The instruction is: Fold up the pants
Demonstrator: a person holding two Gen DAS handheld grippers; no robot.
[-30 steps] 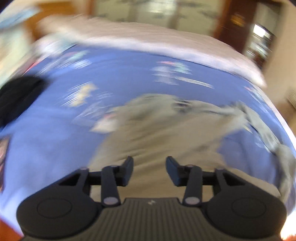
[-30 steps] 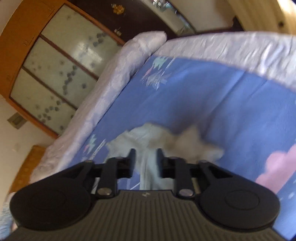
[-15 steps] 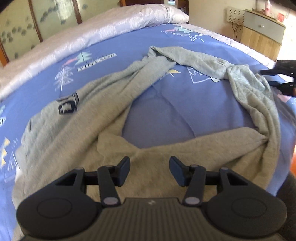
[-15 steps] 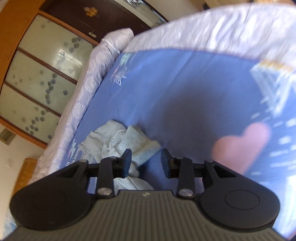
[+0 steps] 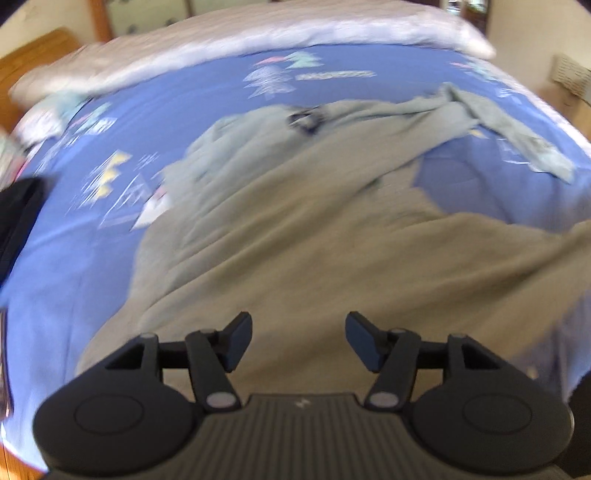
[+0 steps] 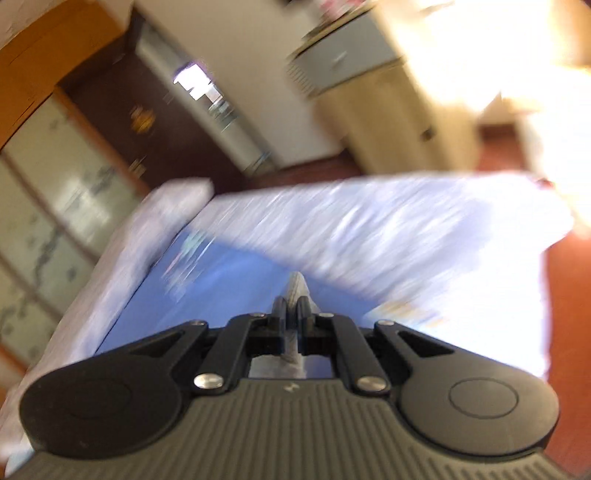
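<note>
- My left gripper [image 5: 298, 334] hangs over the grey pants [image 5: 295, 229], pointed steeply down at the cloth; its jaws stand spread and have just been opening further, with nothing pinched between them.
- The pants lie sprawled across the blue bedsheet [image 5: 74, 258], rumpled, the broad part nearest my left camera and one leg [image 5: 509, 122] trailing away toward the far right of the bed.
- A dark patch or logo [image 5: 304, 120] sits on the pants near their far edge; motion blur keeps me from reading it.
- The sheet carries a print of pale triangle shapes with a strip of lettering [image 5: 334, 75] beside them near the far edge; that writing is too smeared to read.
- A white quilted border [image 5: 258, 33] runs along the far side of the bed, and a dark object [image 5: 18, 218] rests on the sheet at the left edge of the left view.
- My right gripper [image 6: 291, 314] has its jaws pressed together, having just closed, and they pinch a thin fold of the grey cloth [image 6: 296, 288] that pokes out past the fingertips.
- A small mark is moulded into each gripper body; I cannot make out what it says.
- The right view is heavily blurred: wardrobe doors [image 6: 48, 206] with frosted panels on the left, a pale cabinet [image 6: 388, 110] at the back, red-brown floor [image 6: 569, 295] on the right.
</note>
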